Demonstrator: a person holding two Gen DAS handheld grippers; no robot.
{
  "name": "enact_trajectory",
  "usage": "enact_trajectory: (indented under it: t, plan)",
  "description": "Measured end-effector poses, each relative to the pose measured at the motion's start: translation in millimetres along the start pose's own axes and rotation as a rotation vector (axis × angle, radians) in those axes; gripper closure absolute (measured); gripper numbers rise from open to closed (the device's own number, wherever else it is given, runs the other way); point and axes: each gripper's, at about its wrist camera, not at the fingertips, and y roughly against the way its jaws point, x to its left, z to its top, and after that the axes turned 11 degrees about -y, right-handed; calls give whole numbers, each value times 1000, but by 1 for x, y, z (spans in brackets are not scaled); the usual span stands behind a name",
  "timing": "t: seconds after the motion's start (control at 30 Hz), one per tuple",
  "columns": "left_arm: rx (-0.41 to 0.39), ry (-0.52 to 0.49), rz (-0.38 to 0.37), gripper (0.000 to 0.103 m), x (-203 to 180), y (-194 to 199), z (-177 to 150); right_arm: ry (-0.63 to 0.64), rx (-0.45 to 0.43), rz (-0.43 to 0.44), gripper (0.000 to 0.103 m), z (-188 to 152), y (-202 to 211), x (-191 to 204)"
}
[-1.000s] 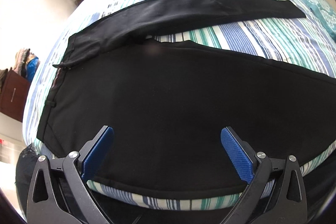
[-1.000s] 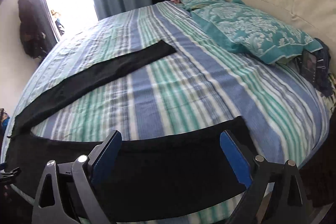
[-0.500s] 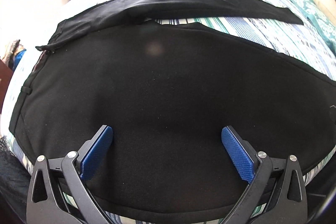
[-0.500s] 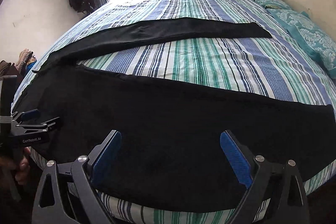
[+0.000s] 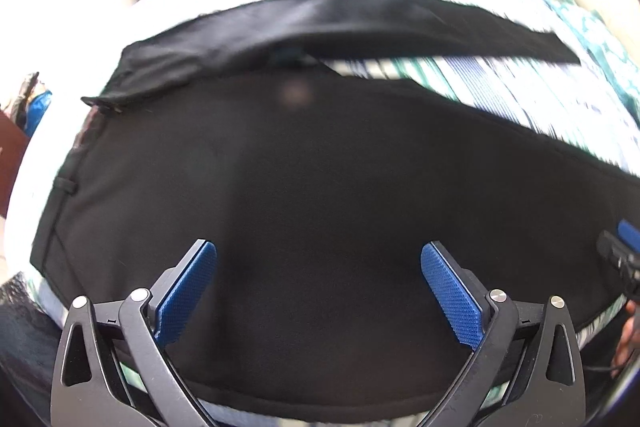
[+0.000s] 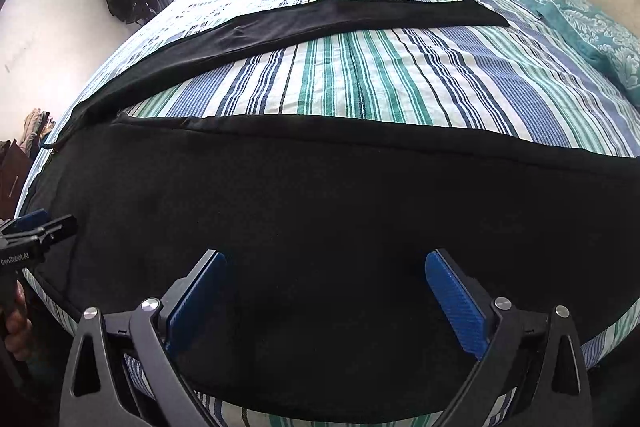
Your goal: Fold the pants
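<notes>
Bare striped sheet (image 6: 360, 75) (between legs)

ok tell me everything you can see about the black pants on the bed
The black pants are of plain matte woven cloth and lie flat on the striped bedsheet, legs spread in a V. The near leg runs along the bed's front edge; the far leg angles across the sheet. The waistband, with a belt loop, is at the left. Neither gripper is holding them.
</notes>
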Motion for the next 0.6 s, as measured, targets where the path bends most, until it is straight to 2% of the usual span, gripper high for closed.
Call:
enact_trajectory:
  t: [0.1, 0.23, 0.33, 0.4, 0.5, 0.6]
  plan:
    - [9, 107, 21, 1, 50, -7, 16, -5, -2, 8, 1, 0, 0, 0]
    - [12, 209, -2, 1, 115, -32, 36, 1, -1, 5, 0, -1, -2, 0]
    - [120, 261, 121, 0, 155, -63, 29, 28, -4, -24, 0, -3, -4, 5]
    - [98, 311, 117, 0, 176, -59, 22, 46, -7, -43, 0, -5, -5, 7]
    - [101, 353, 228, 1, 191, -42, 13, 46, -10, -45, 0, -5, -5, 6]
    - [63, 368, 152, 1, 191, -26, 8, 60, -15, -55, 0, -7, -6, 7]
